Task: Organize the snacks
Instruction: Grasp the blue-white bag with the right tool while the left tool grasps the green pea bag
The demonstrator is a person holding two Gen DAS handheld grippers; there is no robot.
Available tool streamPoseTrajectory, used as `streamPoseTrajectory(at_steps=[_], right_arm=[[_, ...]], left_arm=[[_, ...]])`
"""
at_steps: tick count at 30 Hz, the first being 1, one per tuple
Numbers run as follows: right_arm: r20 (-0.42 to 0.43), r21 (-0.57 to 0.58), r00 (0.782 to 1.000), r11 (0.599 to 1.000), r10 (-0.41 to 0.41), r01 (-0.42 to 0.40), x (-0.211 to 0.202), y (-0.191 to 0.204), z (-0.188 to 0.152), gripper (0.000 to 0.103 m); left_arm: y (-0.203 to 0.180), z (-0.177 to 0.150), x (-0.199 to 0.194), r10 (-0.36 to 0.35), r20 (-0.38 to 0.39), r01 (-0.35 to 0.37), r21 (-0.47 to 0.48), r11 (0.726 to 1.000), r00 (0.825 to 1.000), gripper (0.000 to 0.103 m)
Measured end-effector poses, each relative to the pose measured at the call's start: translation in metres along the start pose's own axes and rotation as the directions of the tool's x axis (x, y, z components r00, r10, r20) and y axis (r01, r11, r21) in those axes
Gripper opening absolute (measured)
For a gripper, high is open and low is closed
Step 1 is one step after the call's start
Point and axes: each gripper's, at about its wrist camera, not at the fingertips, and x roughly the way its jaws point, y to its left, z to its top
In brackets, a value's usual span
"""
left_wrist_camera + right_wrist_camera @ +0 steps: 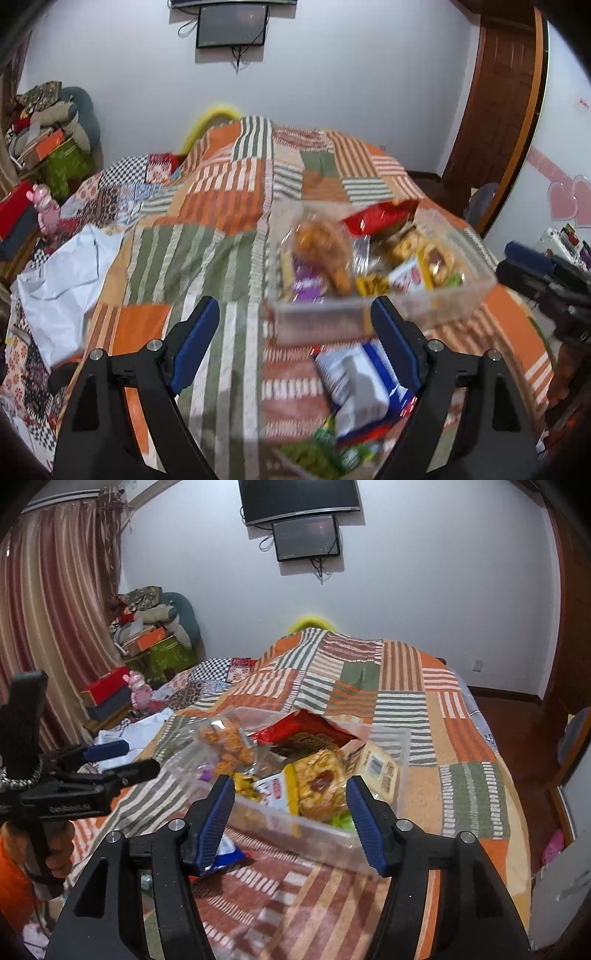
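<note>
A clear plastic bin [321, 314] [295, 830] stands on the patchwork bed, piled with snack packets. Among them are a red bag [376, 218] [314, 727] and a bag of orange snacks [325, 251] [229, 746]. A blue-and-white packet [362, 384] [225, 853] lies on the bed just in front of the bin, with a green packet [317, 454] nearer still. My left gripper [295, 301] is open above the bed at the bin's near-left corner, holding nothing. My right gripper [291, 780] is open before the bin's near wall, also holding nothing.
In the right wrist view a hand [59, 853] holds the left gripper at the left edge. A white cloth [62, 273] and a pink toy [46, 214] lie at the bed's left side. Boxes and bundles [147, 638] are stacked in the far corner. A wooden door [495, 110] is on the right.
</note>
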Motion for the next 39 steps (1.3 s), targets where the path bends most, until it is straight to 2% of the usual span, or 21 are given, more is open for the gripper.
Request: streamPoseTrajectory(at_steps=[10, 18, 23, 27, 34, 39], right_arm=[[-0.04, -0.019, 0.998, 0.999, 0.047, -0.048, 0.016, 0.036, -0.013, 0.077], [-0.127, -0.031, 0.989, 0.996, 0.081, -0.086, 0.057, 0.07, -0.017, 0.079], [-0.216, -0.032, 0.973, 0.995, 0.083, -0.092, 0.09, 0.082, -0.021, 0.079], [-0.264, -0.059, 0.963, 0.996, 0.052, -0.07, 0.1, 0.084, -0.031, 0.079], [-0.268, -0.029, 0.959, 0.995, 0.089, -0.1, 0.084, 0.067, -0.038, 0.083], [-0.297, 0.033, 0.943, 0.989, 0.151, -0.147, 0.084, 0.057, -0.044, 0.083]], left_arm=[[0.024, -0.044, -0.018, 0.001, -0.046, -0.001, -0.004, 1.0, 0.999, 0.084], [0.036, -0.066, -0.02, -0.004, -0.068, 0.005, 0.01, 1.0, 0.998, 0.084], [0.047, -0.074, -0.018, -0.02, -0.082, 0.019, -0.02, 1.0, 0.996, 0.084], [0.05, -0.076, -0.018, -0.029, -0.084, 0.027, -0.028, 0.999, 0.996, 0.084], [0.042, -0.078, -0.019, -0.055, -0.084, 0.053, -0.023, 0.998, 0.995, 0.084], [0.036, -0.079, -0.017, -0.063, -0.091, 0.062, -0.02, 0.998, 0.994, 0.084]])
